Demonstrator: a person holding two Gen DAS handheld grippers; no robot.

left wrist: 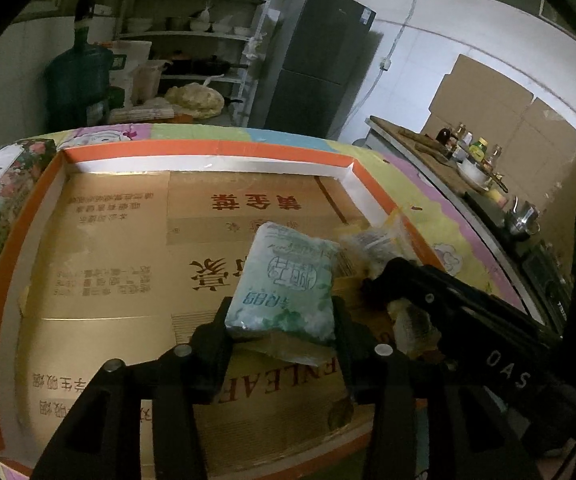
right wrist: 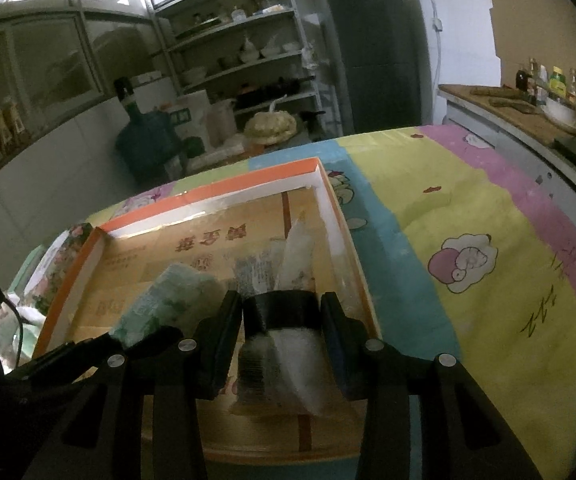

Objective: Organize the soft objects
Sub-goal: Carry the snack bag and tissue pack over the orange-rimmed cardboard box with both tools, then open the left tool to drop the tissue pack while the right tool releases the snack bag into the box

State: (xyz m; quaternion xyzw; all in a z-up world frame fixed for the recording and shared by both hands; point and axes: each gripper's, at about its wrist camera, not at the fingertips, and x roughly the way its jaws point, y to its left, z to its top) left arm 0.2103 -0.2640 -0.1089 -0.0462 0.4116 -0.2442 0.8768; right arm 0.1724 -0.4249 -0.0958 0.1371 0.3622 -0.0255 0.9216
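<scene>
Left claw [left wrist: 283, 320]: clamped on green tissue pack [left wrist: 288, 280], above orange-rimmed tray [left wrist: 207, 146]. Right claw [right wrist: 281, 320]: gripping clear packet [right wrist: 288, 344] with black band, over tray's right side. Tray on cartoon-print tabletop [right wrist: 468, 208].

Most of the tray floor [left wrist: 99, 248] is sitting wide open on the left (the orange rim [left wrist: 215, 148] is fencing it in), while the right gripper [left wrist: 372, 280] is crowding the right side.

the room is dim, with white walls [right wrist: 47, 148]. a tall dark fridge [right wrist: 368, 48] stands beside metal shelves [right wrist: 239, 40] full of bowls. a wooden counter [right wrist: 500, 108] holds bottles.
</scene>
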